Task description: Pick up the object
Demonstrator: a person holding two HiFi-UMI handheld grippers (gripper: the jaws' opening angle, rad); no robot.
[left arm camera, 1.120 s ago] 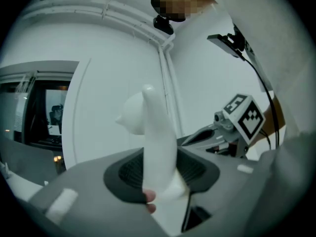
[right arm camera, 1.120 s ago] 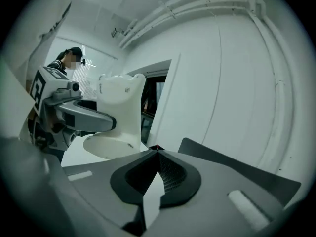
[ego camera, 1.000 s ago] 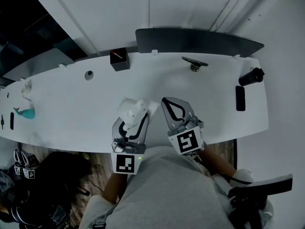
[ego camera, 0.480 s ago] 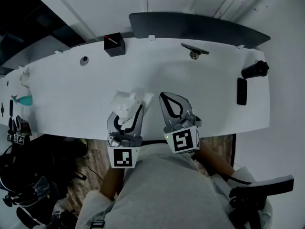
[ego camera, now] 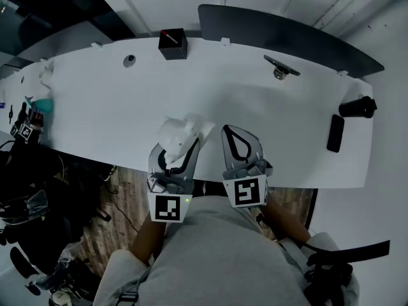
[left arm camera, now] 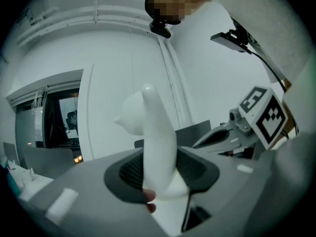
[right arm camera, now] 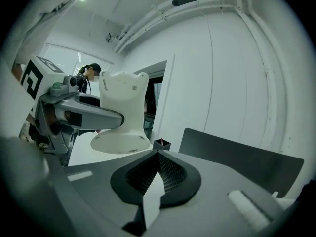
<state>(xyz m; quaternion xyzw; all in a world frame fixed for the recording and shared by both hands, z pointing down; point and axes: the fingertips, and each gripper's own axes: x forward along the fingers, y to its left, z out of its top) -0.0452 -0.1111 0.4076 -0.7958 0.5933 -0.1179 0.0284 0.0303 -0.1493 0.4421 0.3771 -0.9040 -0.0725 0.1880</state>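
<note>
A white moulded object (ego camera: 181,132) with a flared round base is clamped between the jaws of my left gripper (ego camera: 180,146), just above the near edge of the white table (ego camera: 127,120). In the left gripper view the white object (left arm camera: 155,142) stands up between the dark pads. From the right gripper view the same object (right arm camera: 122,117) hangs at the left, held clear of the tabletop by the left gripper (right arm camera: 106,116). My right gripper (ego camera: 239,139) sits right beside it, shut with nothing in it; its pads (right arm camera: 170,174) meet.
A small black box (ego camera: 173,44) stands at the table's far edge beside a dark curved panel (ego camera: 287,37). A black cylinder (ego camera: 357,107) and a black phone (ego camera: 335,133) lie at the right end. A teal item (ego camera: 43,104) sits far left.
Both grippers have drifted slightly and sunk a little toward the near table edge, the white object staying in the left one. The head view has swung, shifting the table in frame.
</note>
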